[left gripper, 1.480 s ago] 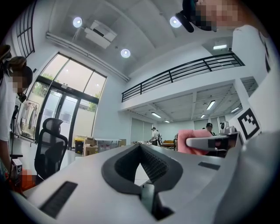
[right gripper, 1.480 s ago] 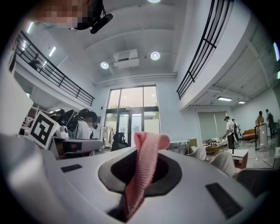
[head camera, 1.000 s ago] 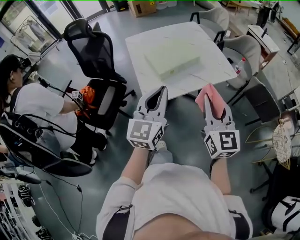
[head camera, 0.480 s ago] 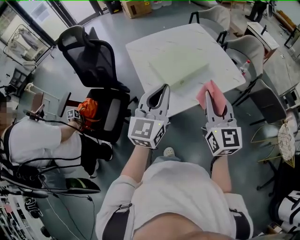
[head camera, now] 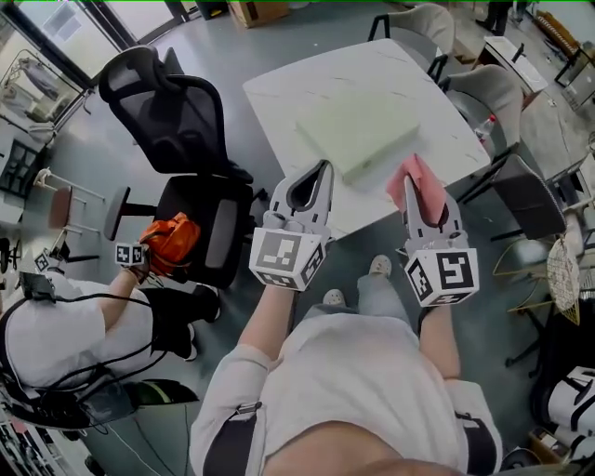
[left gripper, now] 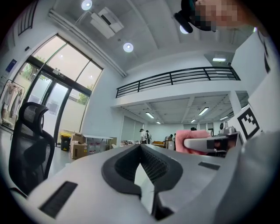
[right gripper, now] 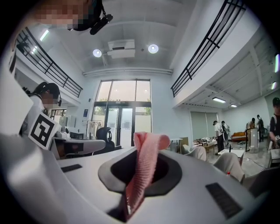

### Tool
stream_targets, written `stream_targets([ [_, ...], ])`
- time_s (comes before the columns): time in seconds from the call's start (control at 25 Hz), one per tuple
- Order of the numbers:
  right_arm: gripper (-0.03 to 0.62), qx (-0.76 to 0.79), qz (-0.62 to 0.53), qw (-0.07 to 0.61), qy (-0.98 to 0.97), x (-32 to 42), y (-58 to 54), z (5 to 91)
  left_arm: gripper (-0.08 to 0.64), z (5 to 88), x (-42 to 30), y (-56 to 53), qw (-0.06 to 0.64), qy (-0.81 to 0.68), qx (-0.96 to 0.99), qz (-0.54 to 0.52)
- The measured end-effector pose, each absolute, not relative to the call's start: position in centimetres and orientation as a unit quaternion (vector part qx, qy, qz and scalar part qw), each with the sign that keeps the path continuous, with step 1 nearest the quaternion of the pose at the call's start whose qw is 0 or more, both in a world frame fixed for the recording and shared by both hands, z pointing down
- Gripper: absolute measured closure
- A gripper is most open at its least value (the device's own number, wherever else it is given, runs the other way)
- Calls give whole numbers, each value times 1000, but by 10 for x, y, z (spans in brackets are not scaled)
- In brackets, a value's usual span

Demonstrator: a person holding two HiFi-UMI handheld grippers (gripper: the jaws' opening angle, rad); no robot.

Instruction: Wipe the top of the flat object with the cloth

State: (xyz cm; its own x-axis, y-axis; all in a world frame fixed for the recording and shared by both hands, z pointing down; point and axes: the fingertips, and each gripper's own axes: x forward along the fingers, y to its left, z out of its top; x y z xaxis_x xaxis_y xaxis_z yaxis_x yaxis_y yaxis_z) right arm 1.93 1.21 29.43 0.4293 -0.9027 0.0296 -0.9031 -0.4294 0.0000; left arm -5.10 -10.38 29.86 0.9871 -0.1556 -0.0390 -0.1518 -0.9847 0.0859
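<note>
A pale green flat slab (head camera: 358, 125) lies on the white table (head camera: 288, 93) ahead of me. My right gripper (head camera: 408, 186) is shut on a pink cloth (head camera: 416, 184), which sticks up from between the jaws (right gripper: 147, 161) and folds over at the top. It hangs in the air just off the table's near right corner. My left gripper (head camera: 323, 165) is shut with nothing in it, its tips over the table's near edge and close to the slab's near corner. In the left gripper view (left gripper: 141, 146) the jaws meet at the tip, and the pink cloth (left gripper: 192, 136) shows at the right.
A black office chair (head camera: 181, 112) stands left of the table. A seated person (head camera: 65, 325) at lower left holds an orange gripper (head camera: 167, 237). Grey chairs (head camera: 493, 93) stand along the table's right side, with a bottle (head camera: 484, 127) by them. A cardboard box (head camera: 256, 11) is on the floor beyond.
Both grippers have come closer to the table's near edge, in the same pose, as I step forward. The seated person has slid down and to the left in the view.
</note>
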Motion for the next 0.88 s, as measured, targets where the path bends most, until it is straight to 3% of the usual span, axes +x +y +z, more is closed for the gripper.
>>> stream_targets([
  [0.88, 561, 777, 22, 5, -629, 140, -127, 301, 545, 307, 36, -211, 44, -192, 980, -23],
])
